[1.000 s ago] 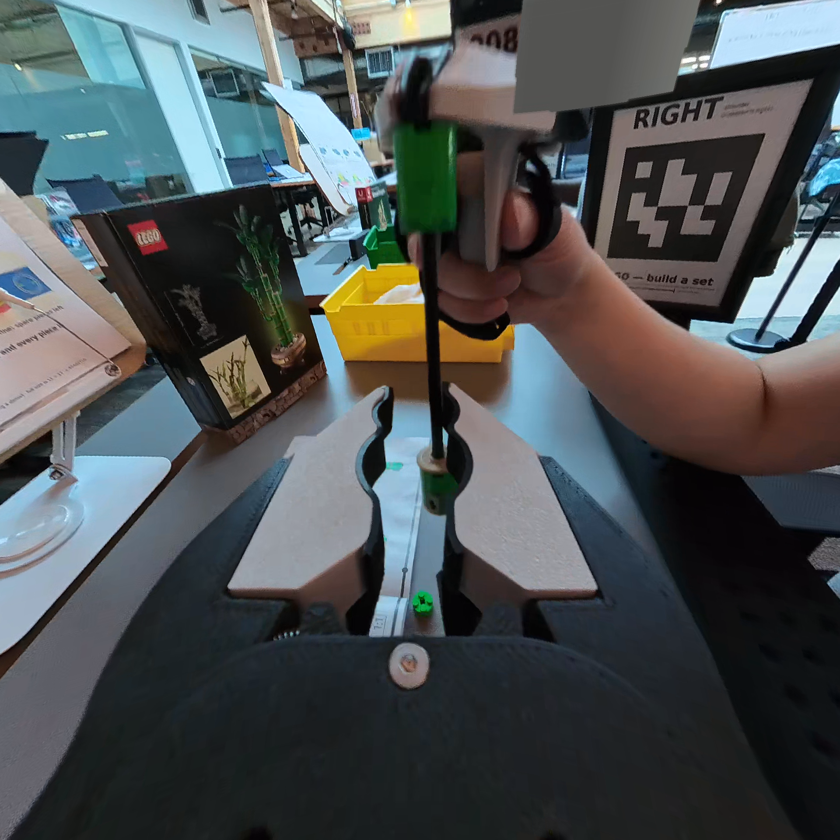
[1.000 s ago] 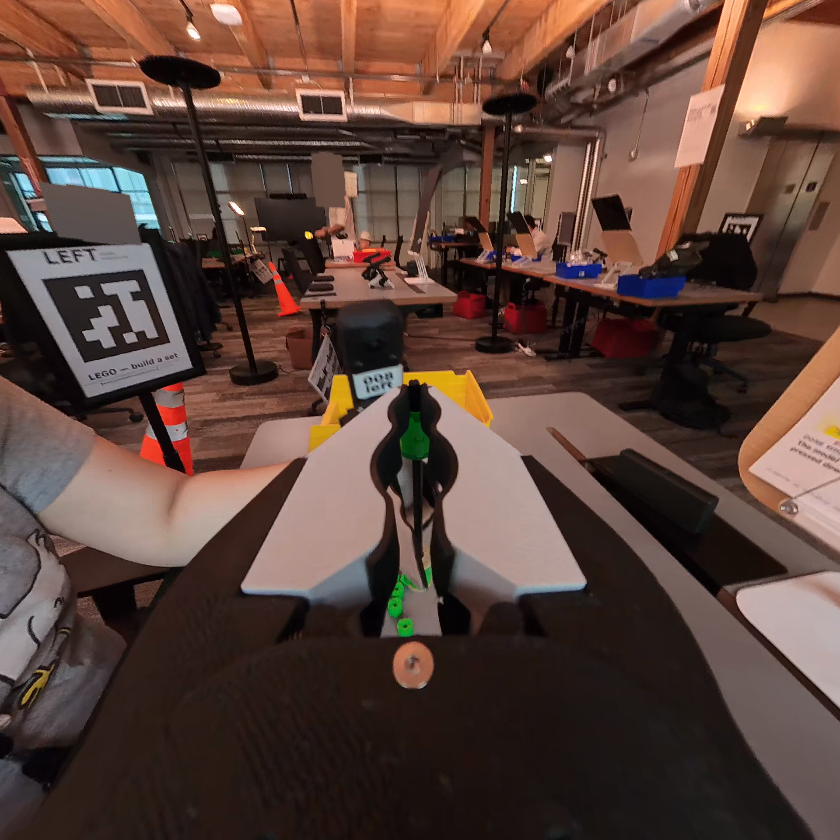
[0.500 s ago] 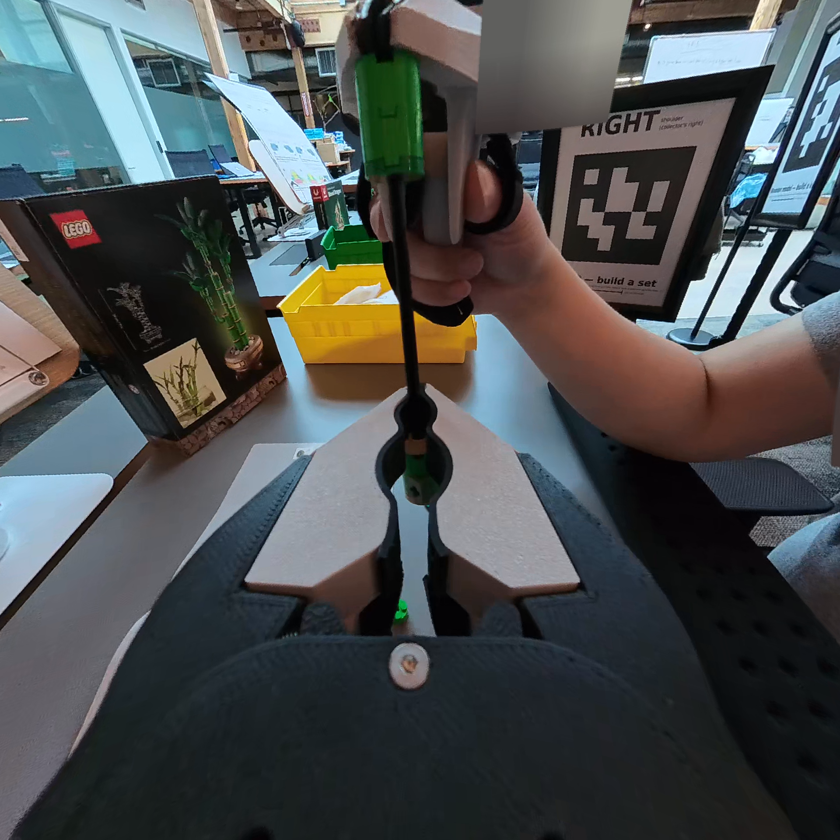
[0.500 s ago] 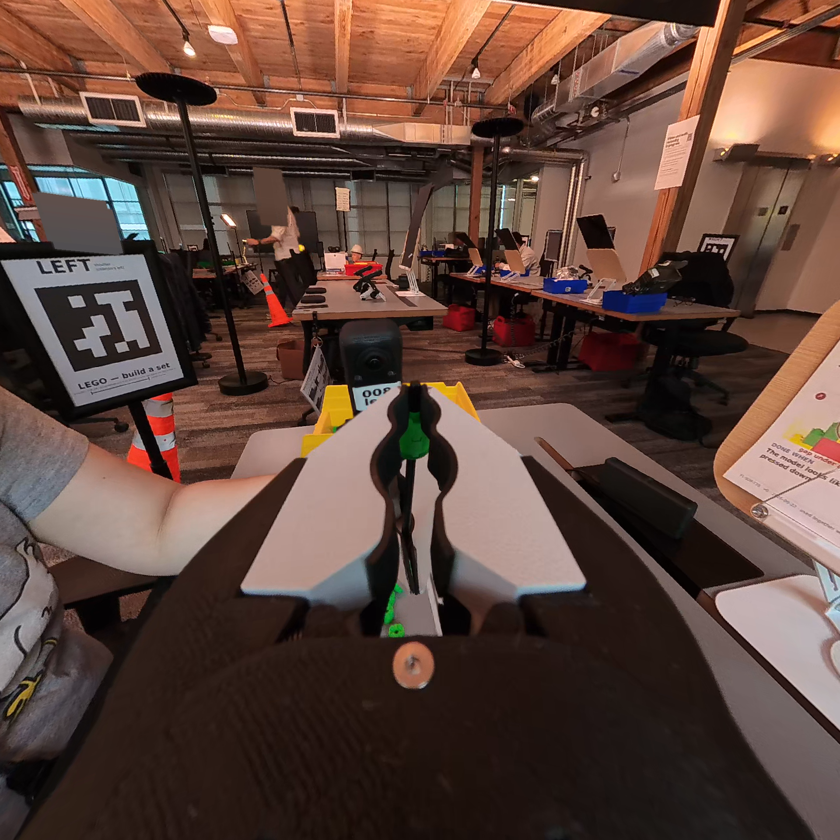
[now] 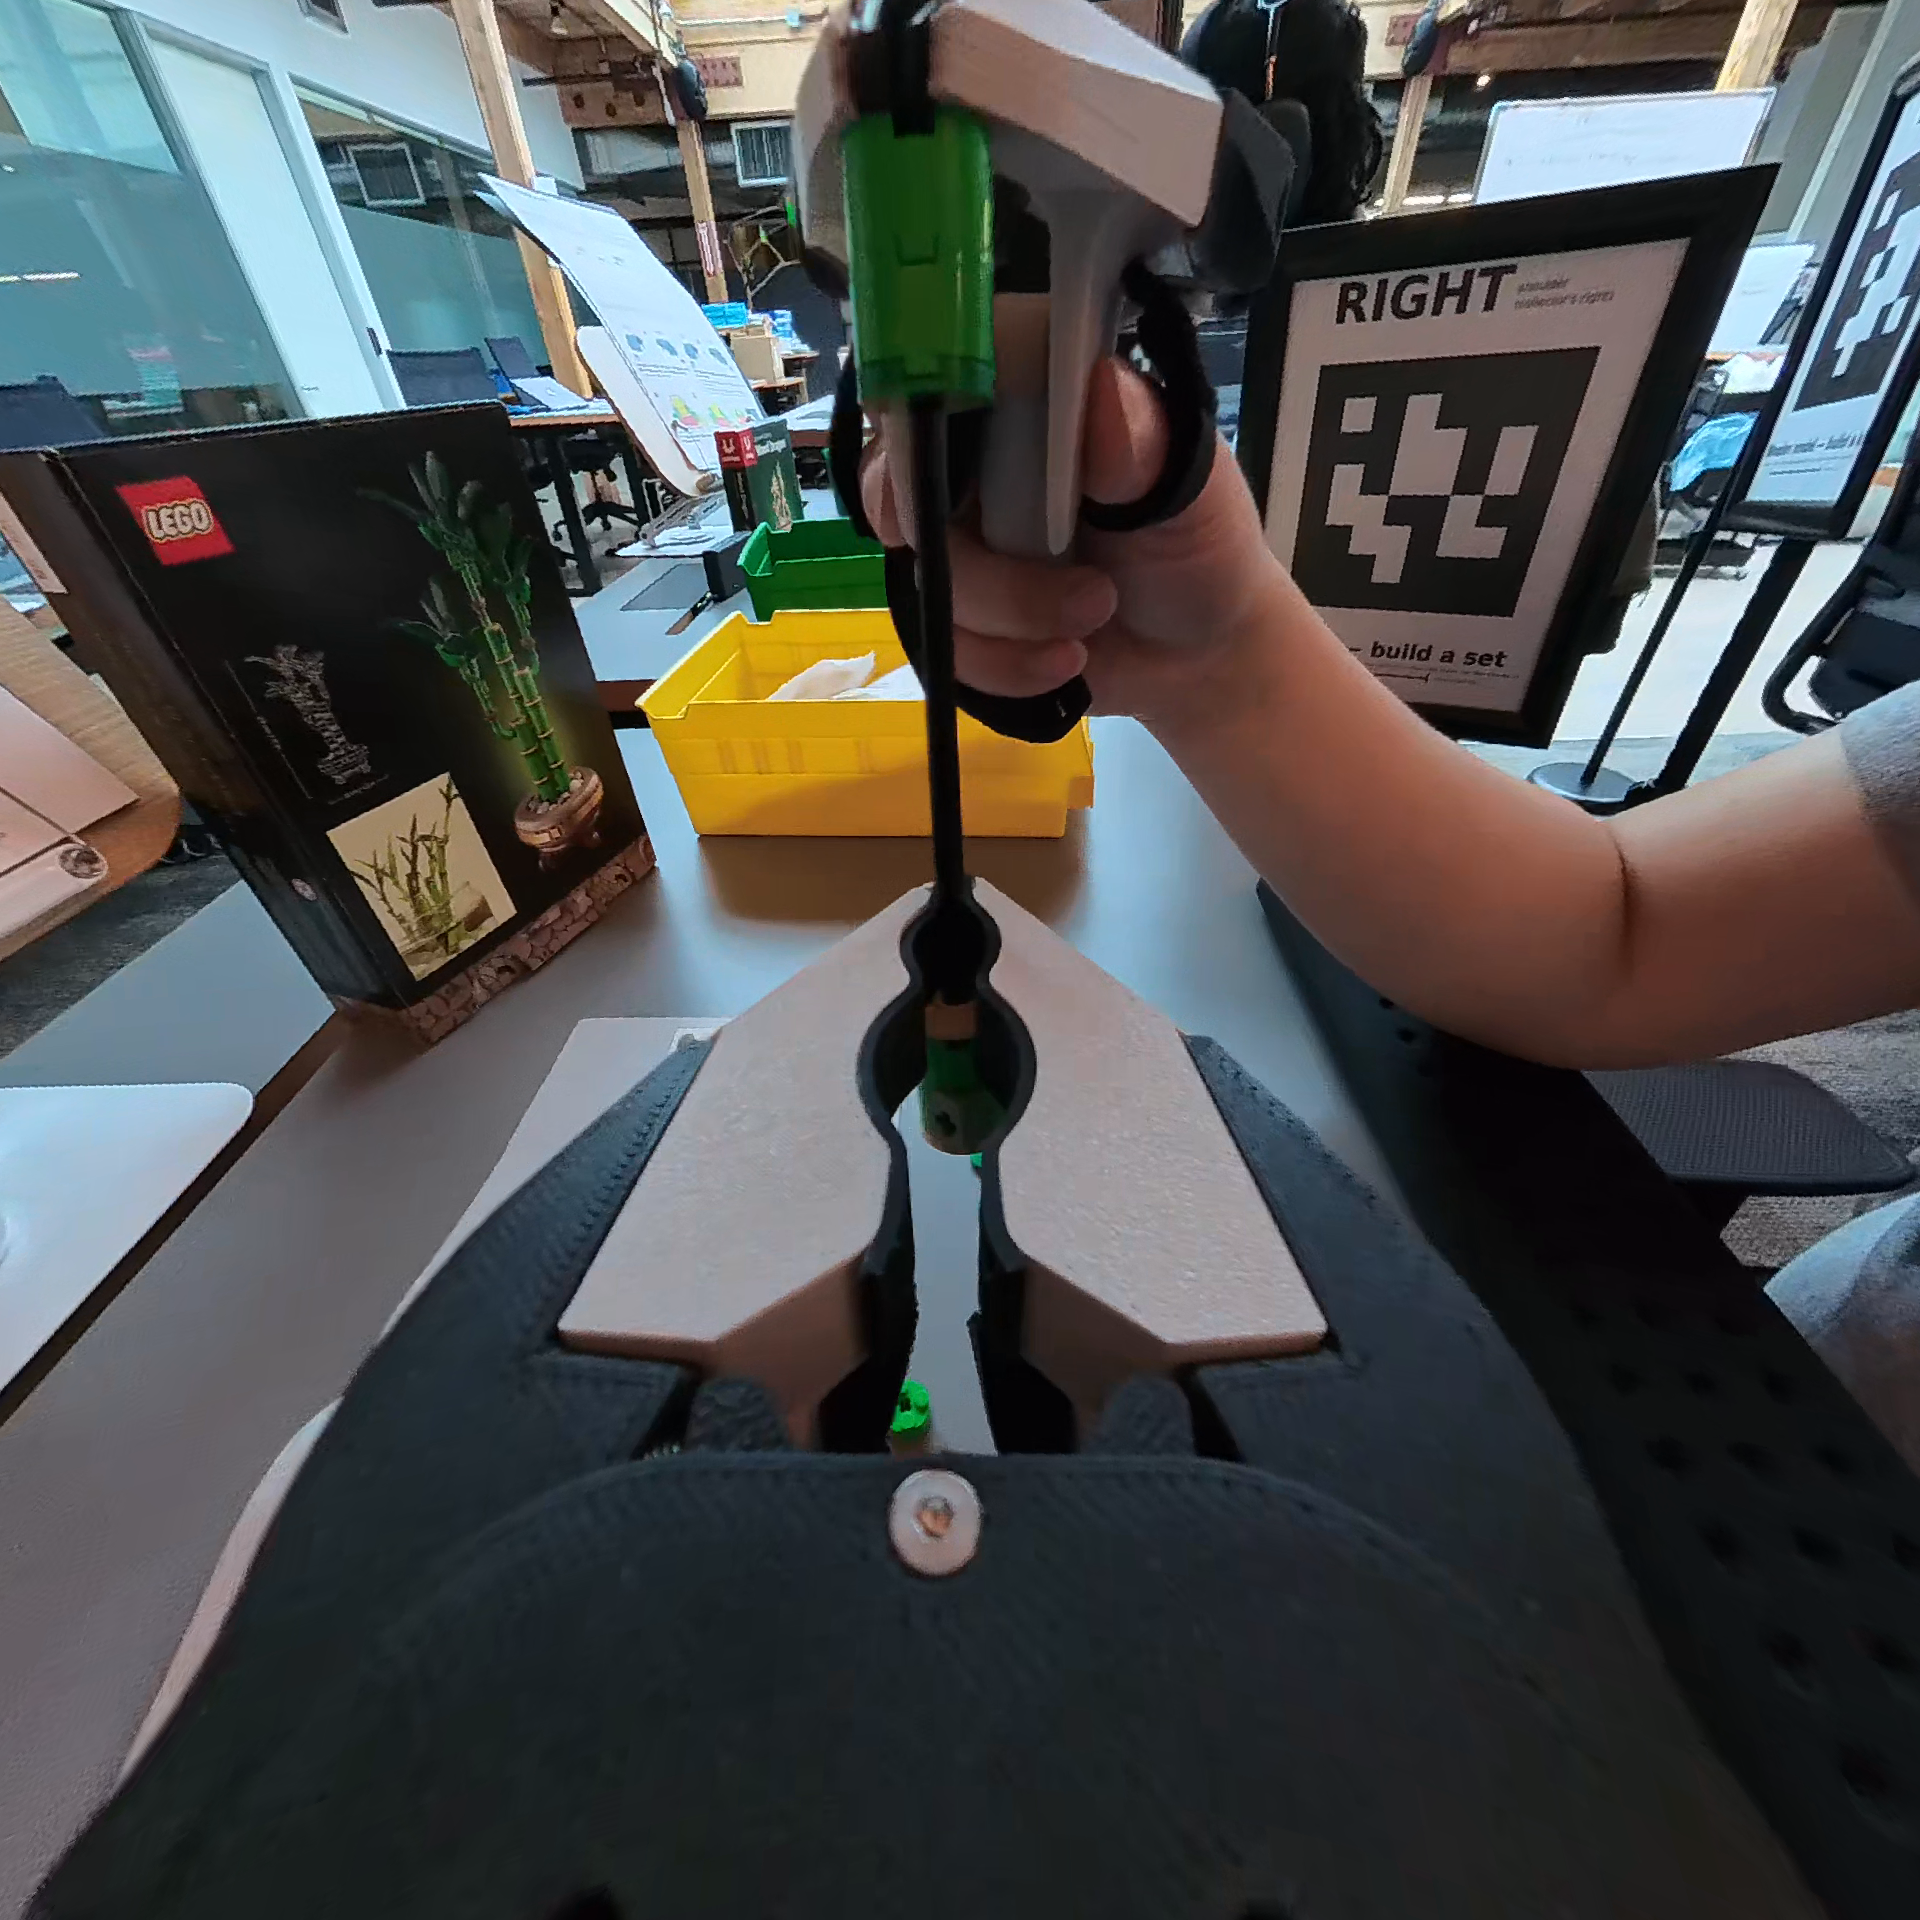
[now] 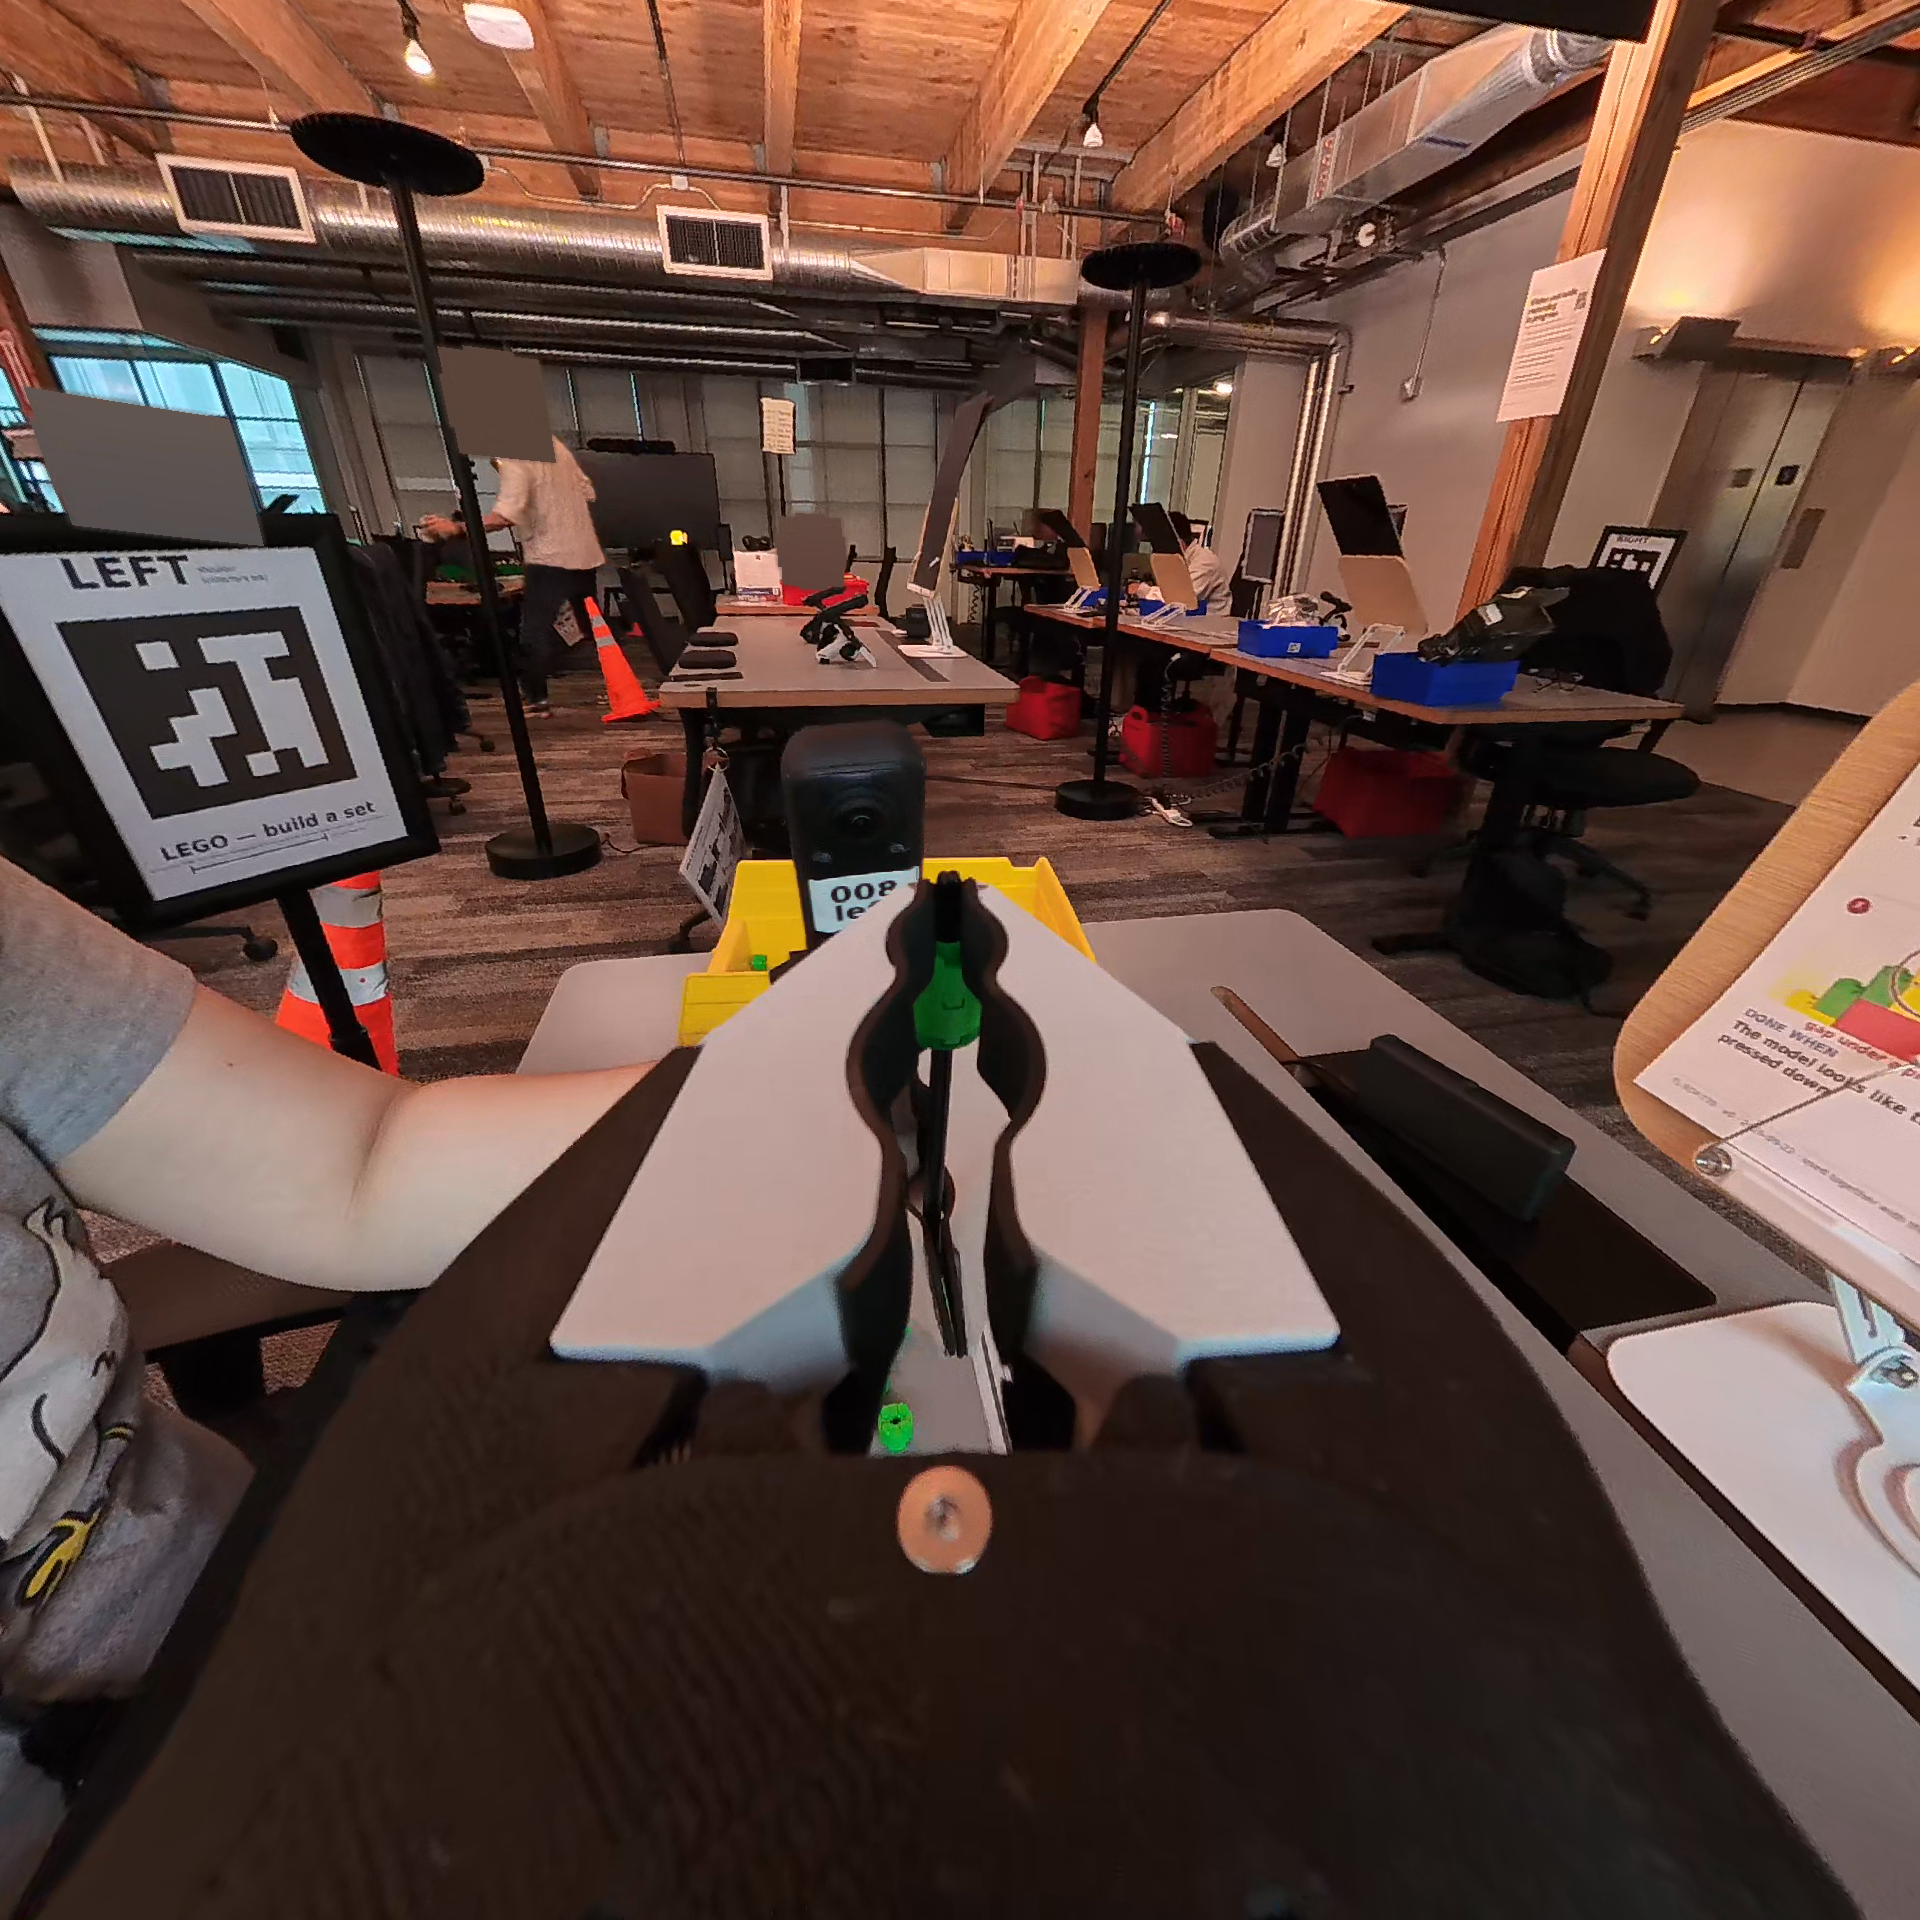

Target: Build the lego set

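Note:
A long black rod (image 5: 943,665) stands upright, with a green cylinder (image 5: 916,249) at its top and a tan and green piece (image 5: 954,1081) at its lower end. My left gripper (image 5: 948,909) is shut on the rod's lower part, and the tan and green piece sits in the round cut-out between the fingers. My right gripper (image 6: 948,896) is shut on the green cylinder (image 6: 943,1003); the rod (image 6: 940,1195) runs down between its fingers. In the left wrist view, a hand holds the right gripper (image 5: 1039,156) above. A small loose green piece (image 5: 909,1408) lies on the table; it also shows in the right wrist view (image 6: 894,1425).
A black set box (image 5: 353,707) stands at the left. A yellow bin (image 5: 862,748) and a green bin (image 5: 810,566) sit behind. A marker sign (image 5: 1455,468) stands at the back right. A black pad (image 5: 1558,1247) covers the table's right. An instruction board (image 6: 1818,997) stands beside it. My right fingertips sit around 11 cm from my left ones.
My left gripper has shut on the rod's lower end; a second ago its fingers were apart around it. Both grippers have since risen slightly with the rod.

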`<state>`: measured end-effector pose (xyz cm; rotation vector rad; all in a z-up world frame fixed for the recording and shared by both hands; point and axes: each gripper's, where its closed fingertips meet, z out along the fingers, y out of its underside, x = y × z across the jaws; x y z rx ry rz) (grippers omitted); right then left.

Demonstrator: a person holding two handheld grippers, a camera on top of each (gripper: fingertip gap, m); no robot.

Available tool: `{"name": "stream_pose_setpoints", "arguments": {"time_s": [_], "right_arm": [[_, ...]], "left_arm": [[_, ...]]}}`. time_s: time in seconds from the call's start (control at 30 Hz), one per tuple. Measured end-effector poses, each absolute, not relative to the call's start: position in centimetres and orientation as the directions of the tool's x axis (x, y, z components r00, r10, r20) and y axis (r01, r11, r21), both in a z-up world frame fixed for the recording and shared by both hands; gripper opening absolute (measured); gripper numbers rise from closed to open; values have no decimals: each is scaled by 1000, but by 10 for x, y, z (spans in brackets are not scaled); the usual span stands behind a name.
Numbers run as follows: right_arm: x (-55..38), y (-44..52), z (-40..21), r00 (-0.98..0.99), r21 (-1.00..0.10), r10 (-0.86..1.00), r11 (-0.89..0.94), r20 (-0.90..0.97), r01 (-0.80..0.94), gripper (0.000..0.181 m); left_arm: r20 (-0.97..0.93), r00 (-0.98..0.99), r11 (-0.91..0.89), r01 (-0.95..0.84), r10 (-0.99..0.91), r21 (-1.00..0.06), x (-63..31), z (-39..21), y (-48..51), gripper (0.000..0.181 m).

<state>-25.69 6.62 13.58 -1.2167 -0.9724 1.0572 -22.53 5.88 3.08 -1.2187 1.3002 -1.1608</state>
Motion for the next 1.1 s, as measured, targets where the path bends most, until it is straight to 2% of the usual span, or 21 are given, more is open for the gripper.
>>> {"name": "stream_pose_setpoints", "arguments": {"time_s": [0.57, 0.87, 0.97, 1.1], "right_arm": [[-245, 76, 131, 239, -992, 970, -21, -50, -122, 4], [-241, 85, 124, 177, -974, 969, -141, -173, -179, 4], [-234, 90, 125, 196, -969, 962, -150, -188, -195, 13], [-220, 90, 139, 195, -952, 963, -128, -186, -276, 13]], "left_arm": [[44, -56, -35, -148, -997, -988, -222, 25, 55, 0], [77, -42, -69, -159, -996, -985, -222, 20, 60, 0], [78, -38, -72, -154, -996, -985, -222, 19, 62, 0], [59, -36, -54, -136, -998, -989, -222, 21, 62, 0]]}}
